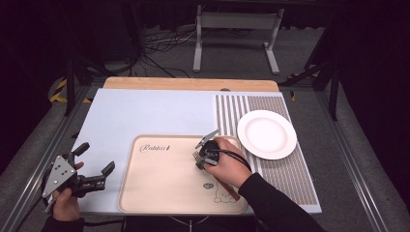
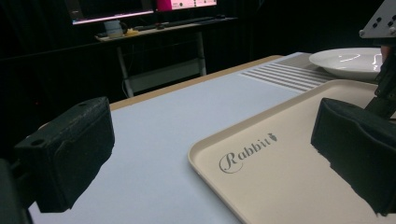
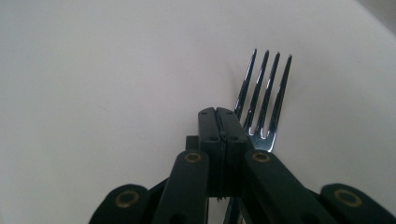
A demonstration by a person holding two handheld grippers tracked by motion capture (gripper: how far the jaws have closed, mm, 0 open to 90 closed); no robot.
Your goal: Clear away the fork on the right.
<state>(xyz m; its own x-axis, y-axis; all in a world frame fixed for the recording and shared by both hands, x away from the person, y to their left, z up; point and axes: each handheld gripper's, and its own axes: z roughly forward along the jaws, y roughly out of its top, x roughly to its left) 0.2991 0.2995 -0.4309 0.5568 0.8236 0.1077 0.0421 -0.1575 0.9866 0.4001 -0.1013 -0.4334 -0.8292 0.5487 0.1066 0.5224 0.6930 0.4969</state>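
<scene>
The fork (image 3: 262, 100) lay on the cream tray (image 1: 159, 193), tines toward twelve o'clock in my right gripper view, its neck just beside my closed jaws. My right gripper (image 1: 207, 153) pointed down over the tray's upper right quarter, at about two o'clock from the tray's middle, with the white plate (image 1: 267, 134) near it at roughly two o'clock on the striped placemat (image 1: 285, 164). That claw was fully closed, the two pads meeting flat against each other; the fork's shank passed under and to the right of them, and I could not tell whether any metal was pinched between them. My left gripper (image 1: 92, 166) hung at the tray's nine o'clock over the pale blue mat (image 1: 145, 111), its jaws spread wide with nothing between them.

I judged the fork to be light, rigid polished steel, and slippery. Lying flat on a smooth tray, it left little room for a pad to get under, and a squeeze on the tapered tines would likely let it shoot out. The better hold looked to be across the narrow neck or the handle just below it, edge to edge, where the sides ran near parallel. The thing was not fragile, though it would clatter and skid if it slipped, and the plate close by could chip.
</scene>
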